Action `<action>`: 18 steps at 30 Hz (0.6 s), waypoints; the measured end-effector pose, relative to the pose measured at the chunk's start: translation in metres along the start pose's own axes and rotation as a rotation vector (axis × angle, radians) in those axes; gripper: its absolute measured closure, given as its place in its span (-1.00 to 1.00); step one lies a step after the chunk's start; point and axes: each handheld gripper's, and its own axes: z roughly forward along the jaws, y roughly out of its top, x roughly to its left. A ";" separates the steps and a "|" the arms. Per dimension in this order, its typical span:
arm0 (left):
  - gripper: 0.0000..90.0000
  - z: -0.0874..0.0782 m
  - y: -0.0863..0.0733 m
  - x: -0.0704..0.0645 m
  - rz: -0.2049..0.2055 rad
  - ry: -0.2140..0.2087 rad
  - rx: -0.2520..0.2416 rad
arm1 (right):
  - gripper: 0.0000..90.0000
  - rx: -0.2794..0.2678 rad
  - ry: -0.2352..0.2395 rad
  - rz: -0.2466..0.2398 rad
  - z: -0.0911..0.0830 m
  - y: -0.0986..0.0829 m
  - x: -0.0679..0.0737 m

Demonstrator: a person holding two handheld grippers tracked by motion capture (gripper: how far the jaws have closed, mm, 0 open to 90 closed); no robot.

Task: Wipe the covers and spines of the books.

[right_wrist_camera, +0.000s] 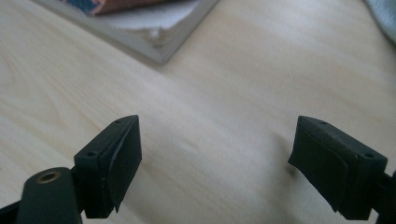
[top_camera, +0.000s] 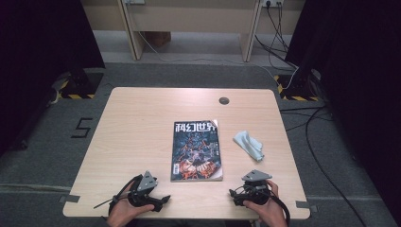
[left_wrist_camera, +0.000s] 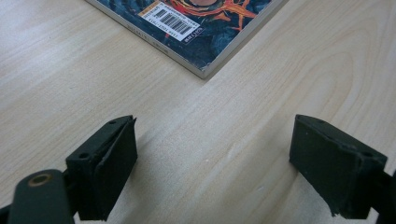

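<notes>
Left gripper (top_camera: 163, 198) and right gripper (top_camera: 235, 194) both sit low near the table (top_camera: 137, 123) edge, jaws spread wide, holding nothing. The magazine (top_camera: 196, 150) lies closed between them, cloth (top_camera: 249, 144) just right. Looks like pre-grasp; next probably means reaching for a magazine corner.

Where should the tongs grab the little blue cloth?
Probably at the raised crumpled fold in the middle of the cloth, coming straight down with the right tongs, which are nearer and open. It lies limp and bunched on the table, so its edges are flat while the folds stand up.
</notes>
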 end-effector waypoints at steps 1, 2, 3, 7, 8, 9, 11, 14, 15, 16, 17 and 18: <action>-0.70 0.000 0.000 0.000 0.000 -0.001 -0.003 | -0.64 -0.005 -0.012 -0.016 0.000 -0.002 0.001; -0.70 0.000 -0.001 0.000 0.002 0.000 -0.002 | -0.65 -0.005 -0.011 -0.012 0.000 -0.003 0.002; -0.70 0.000 -0.001 0.000 0.002 -0.001 -0.007 | -0.65 -0.006 -0.009 -0.012 -0.001 -0.004 0.002; -0.71 0.000 -0.001 0.000 0.002 -0.001 -0.007 | -0.65 -0.026 -0.007 -0.025 -0.003 -0.008 0.001; -0.71 0.000 -0.001 0.000 0.002 -0.001 -0.007 | -0.65 -0.028 -0.005 -0.016 -0.003 -0.009 0.001; -0.71 0.000 -0.001 0.000 0.002 -0.001 -0.007 | -0.65 -0.033 -0.005 -0.024 -0.003 -0.009 0.001; -0.71 0.000 -0.001 0.001 0.003 -0.001 -0.003 | -0.65 -0.036 -0.004 -0.024 -0.003 -0.010 0.001; -0.71 0.000 -0.001 0.000 0.003 -0.001 -0.002 | -0.66 -0.039 -0.003 -0.026 -0.003 -0.010 0.001; -0.71 0.000 -0.001 0.000 0.002 -0.001 -0.003 | -0.66 -0.039 -0.003 -0.026 -0.003 -0.010 0.000; -0.71 0.000 -0.001 0.000 0.002 -0.001 -0.002 | -0.66 -0.039 -0.003 -0.027 -0.003 -0.010 0.000; -0.71 0.000 -0.001 0.000 0.002 -0.001 -0.002 | -0.66 -0.039 -0.002 -0.027 -0.003 -0.010 0.000; -0.71 0.000 -0.001 0.000 0.002 -0.001 -0.002 | -0.66 -0.040 -0.002 -0.028 -0.003 -0.010 0.000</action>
